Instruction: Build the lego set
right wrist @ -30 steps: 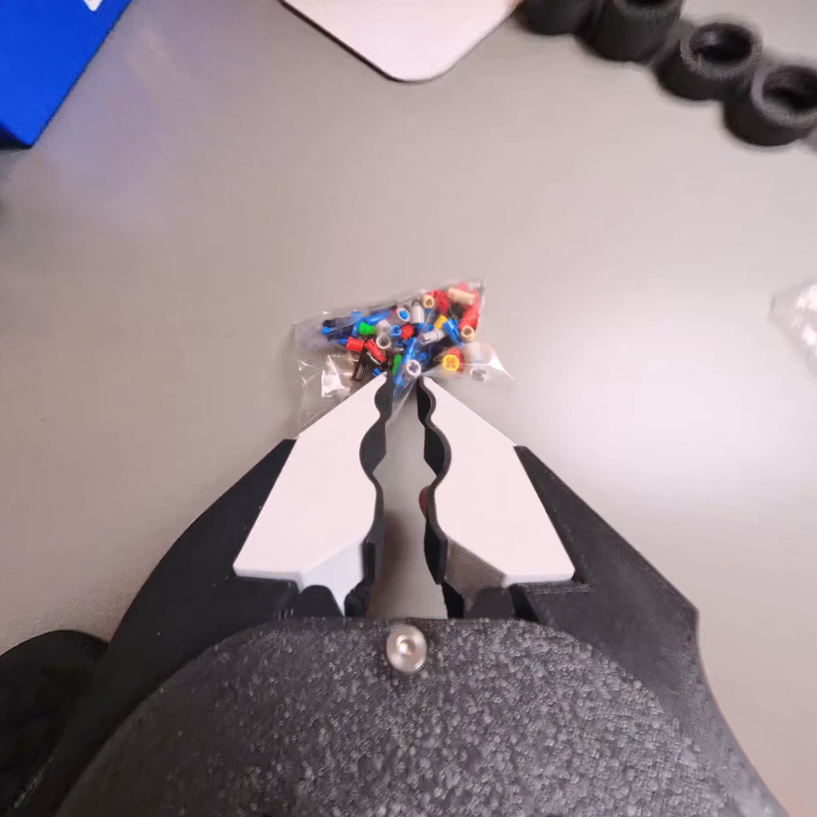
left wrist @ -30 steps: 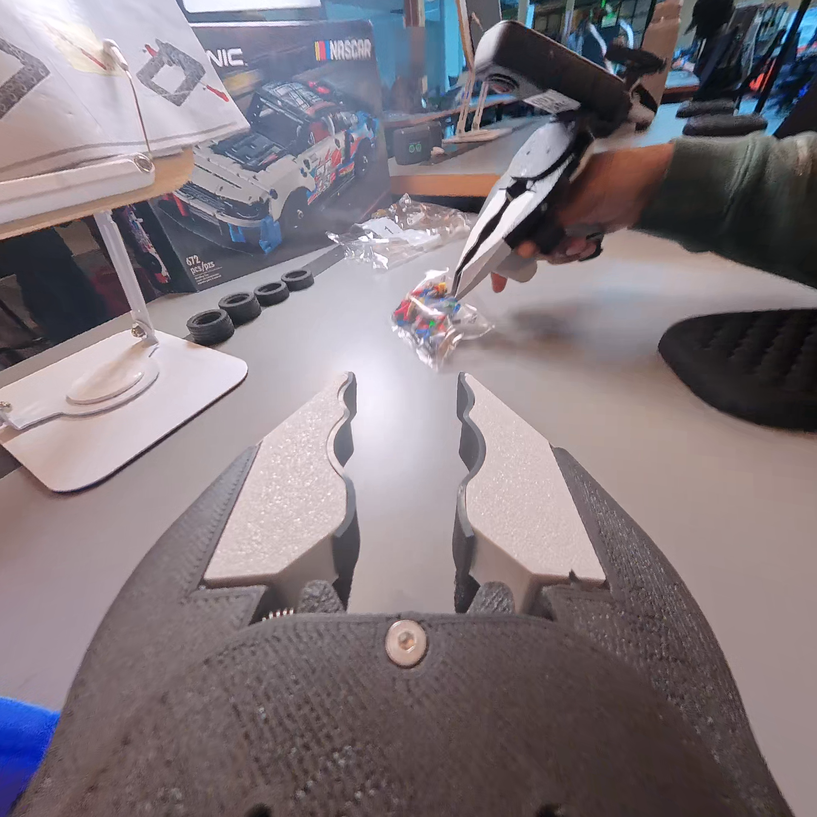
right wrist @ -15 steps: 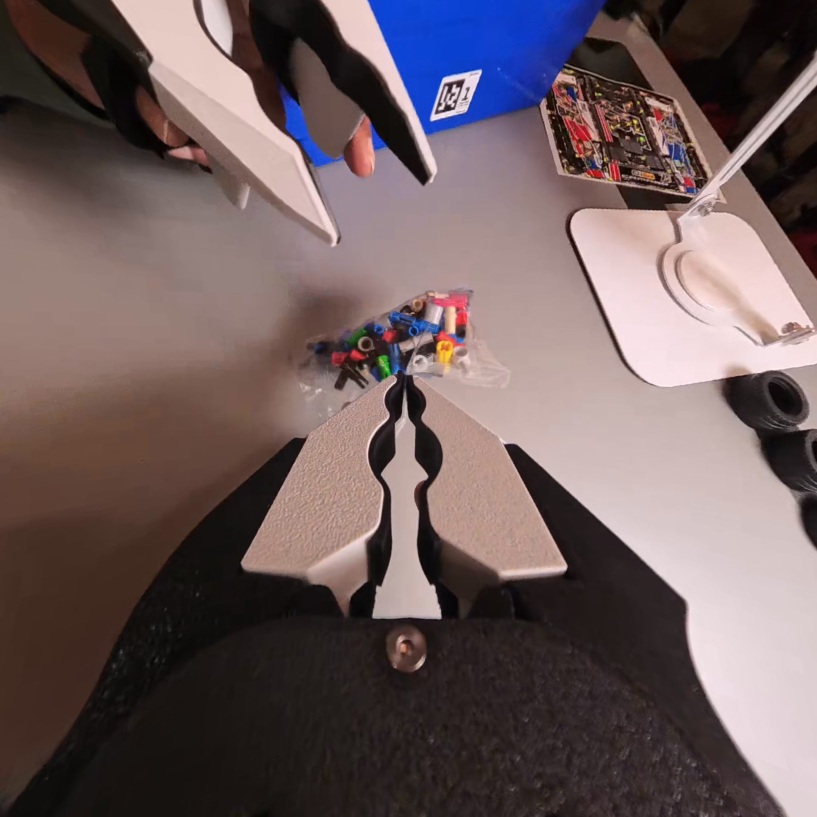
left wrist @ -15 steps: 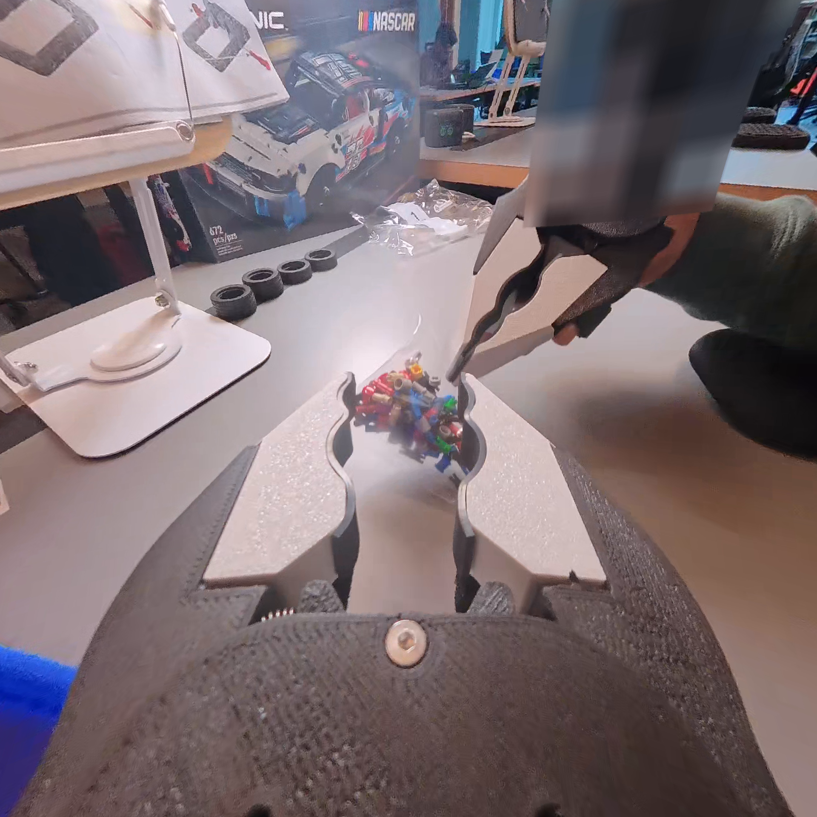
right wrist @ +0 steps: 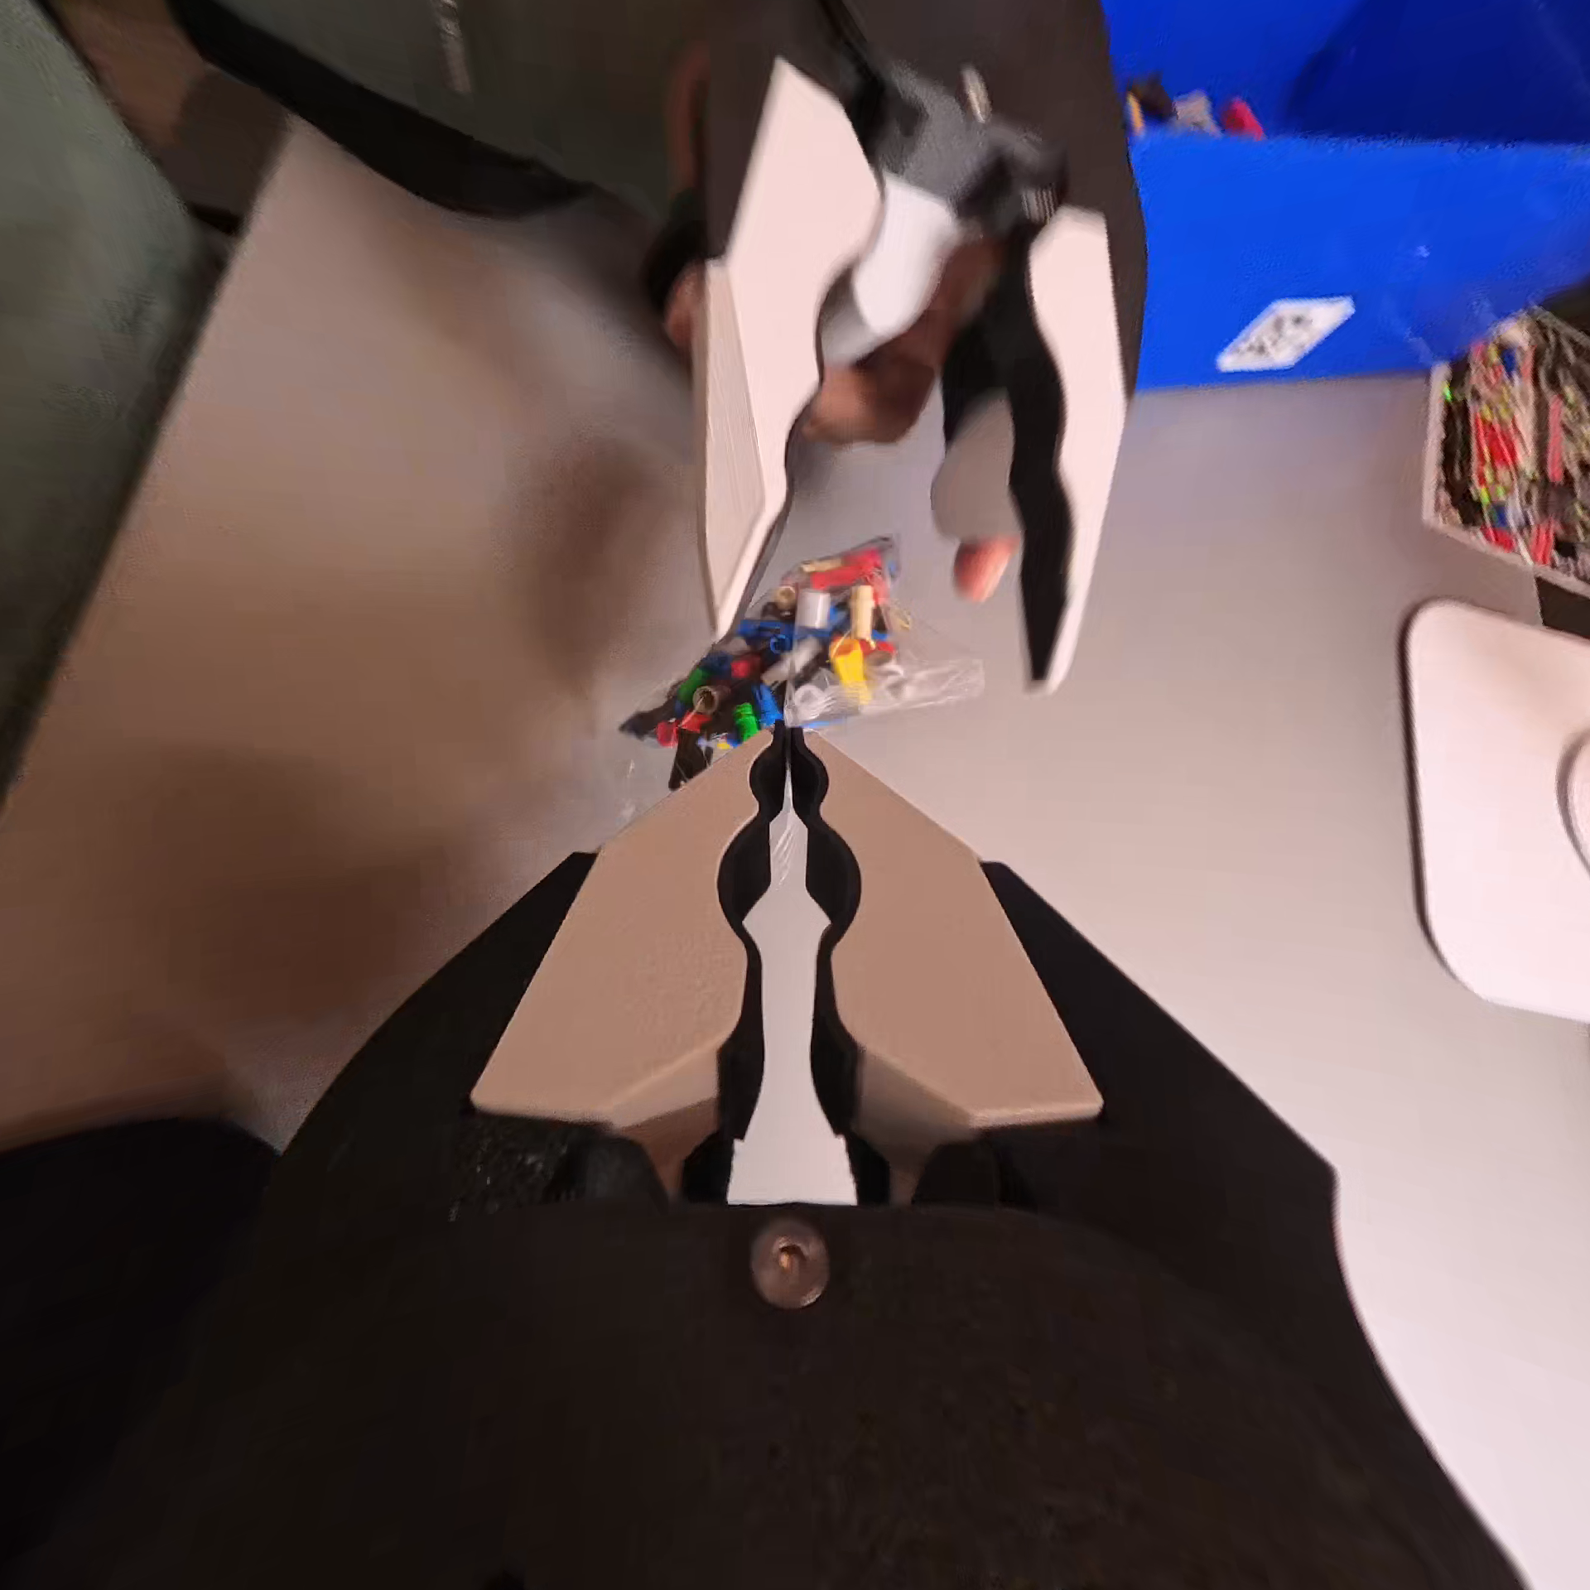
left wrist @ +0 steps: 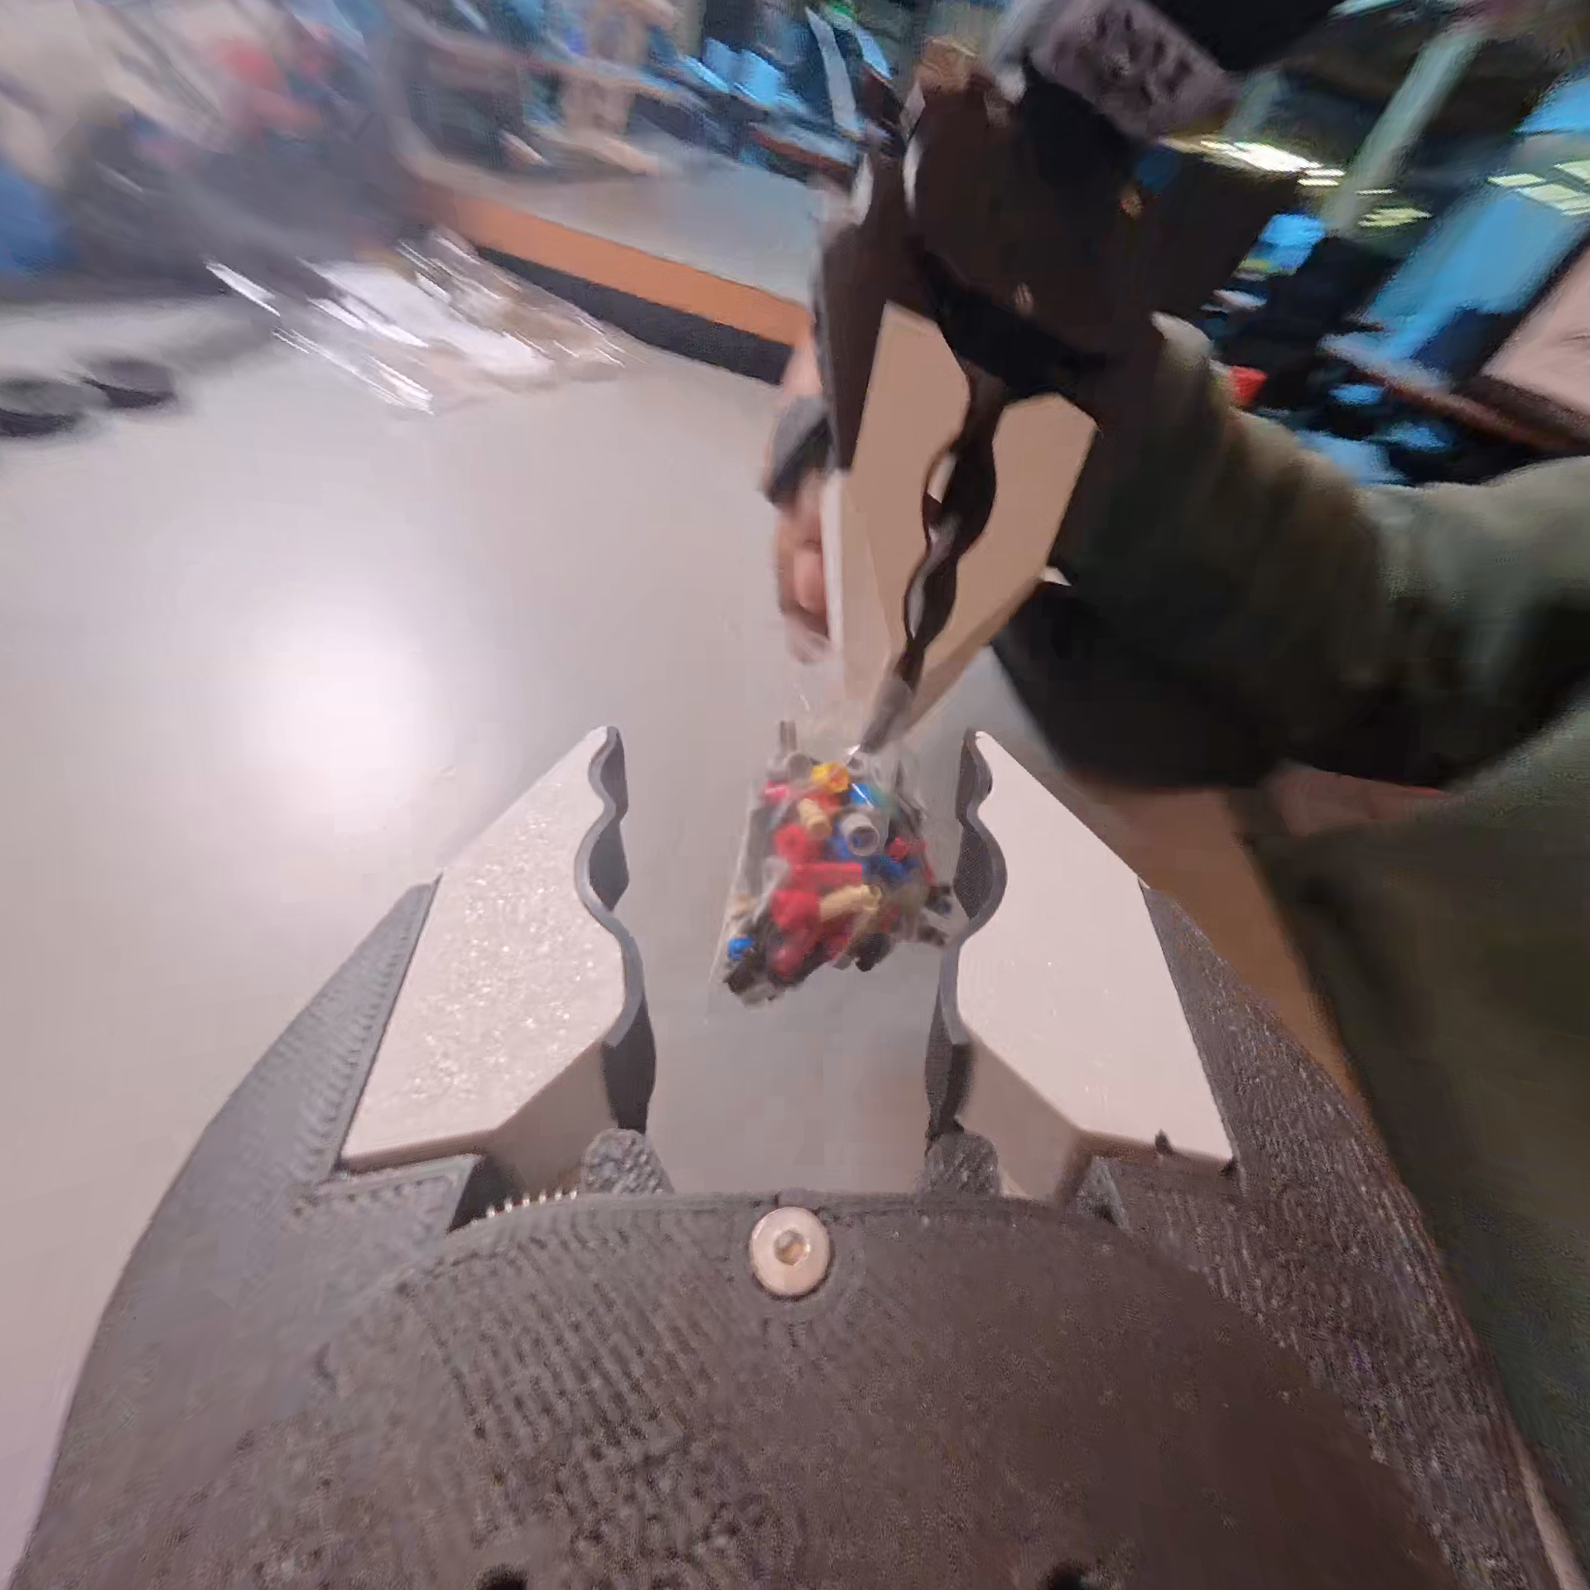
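Dangling from my right gripper (right wrist: 787,731), whose fingertips pinch its clear top edge, the small plastic bag (left wrist: 830,869) bulges with tiny red, blue, yellow and grey pieces. It hangs above the grey table (left wrist: 258,602), between the spread fingers of my left gripper (left wrist: 791,766), nearer the right one. Bare tabletop lies left; a blue bin (right wrist: 1377,224) sits beyond.

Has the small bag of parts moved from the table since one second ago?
Yes. The bag of parts, pinched by the right hand-held gripper, now hangs above the table.
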